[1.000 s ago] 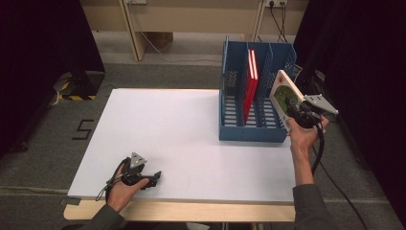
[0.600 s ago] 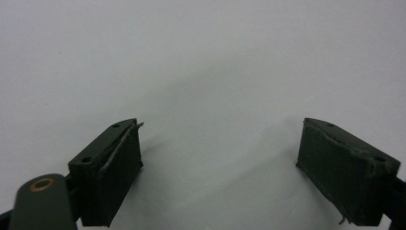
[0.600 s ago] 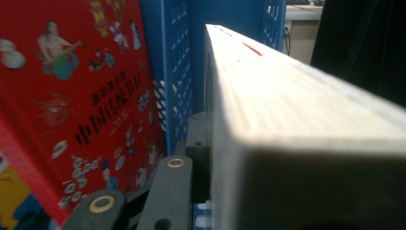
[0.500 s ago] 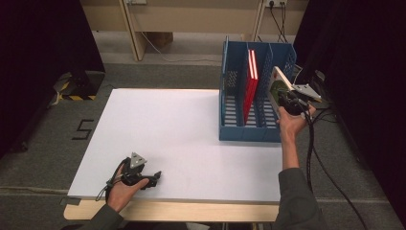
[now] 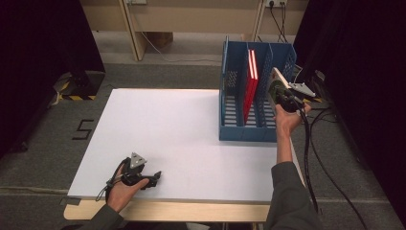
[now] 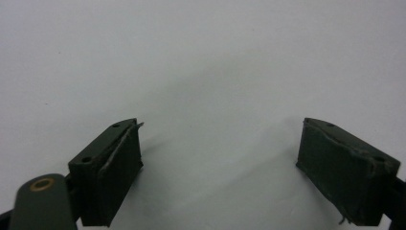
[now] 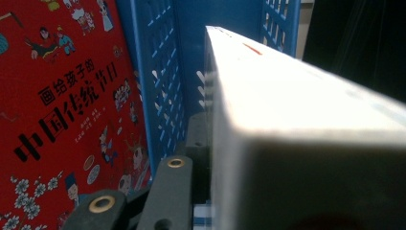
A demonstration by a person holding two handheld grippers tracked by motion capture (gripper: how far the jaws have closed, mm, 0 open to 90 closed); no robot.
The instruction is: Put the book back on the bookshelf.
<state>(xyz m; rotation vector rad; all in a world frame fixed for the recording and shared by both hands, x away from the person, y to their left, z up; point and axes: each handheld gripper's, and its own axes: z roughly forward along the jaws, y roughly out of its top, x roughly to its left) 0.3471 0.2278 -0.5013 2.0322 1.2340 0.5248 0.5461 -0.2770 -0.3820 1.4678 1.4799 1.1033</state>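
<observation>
Right gripper (image 5: 283, 98) clamps a white-edged book (image 5: 276, 81) at the blue file rack (image 5: 239, 129) (red book (image 5: 250, 84) inside). Left gripper (image 5: 152, 178) rests wide open, empty, on the table (image 5: 167, 124).

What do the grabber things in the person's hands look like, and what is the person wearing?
Each gripper, left and right, is black with a grey three-cornered plate on top. The left gripper's jaws are chunky dark blocks with worn pads. A black cable trails from the right gripper. Both sleeves are grey.

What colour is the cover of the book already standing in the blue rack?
Red cover with black Chinese lettering and small cartoon figures, clearest in the right gripper view.
</observation>
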